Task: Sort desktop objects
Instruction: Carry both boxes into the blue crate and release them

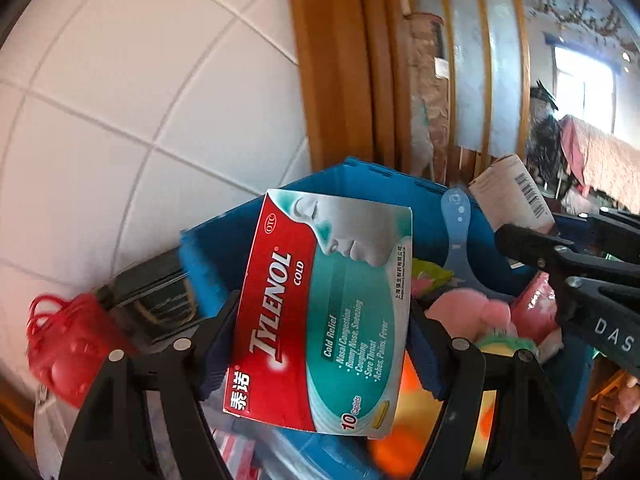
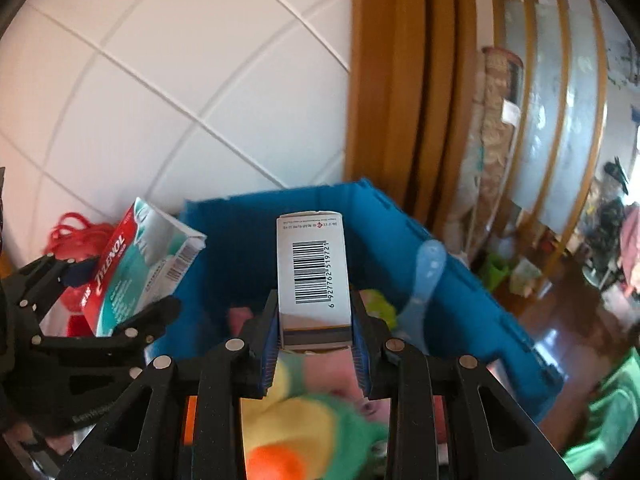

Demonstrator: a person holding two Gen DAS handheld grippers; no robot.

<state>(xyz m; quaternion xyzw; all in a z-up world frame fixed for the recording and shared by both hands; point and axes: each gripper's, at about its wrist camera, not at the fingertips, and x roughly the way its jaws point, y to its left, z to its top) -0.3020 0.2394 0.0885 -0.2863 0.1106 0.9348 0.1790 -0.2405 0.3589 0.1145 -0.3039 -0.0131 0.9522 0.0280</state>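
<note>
Midway: left gripper [image 1: 320, 344] clamps Tylenol box [image 1: 324, 312], right gripper [image 2: 314, 344] clamps barcode box [image 2: 314, 272], both above part-filled blue bin [image 2: 240, 240] at frame center, undropped.

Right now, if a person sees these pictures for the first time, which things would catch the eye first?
First, the red and teal Tylenol box, clamped in the left gripper above the blue bin. Next, the white barcode box, held upright in the right gripper over the same bin. Below them, soft toys in pink, yellow and green lie in the bin.
</note>
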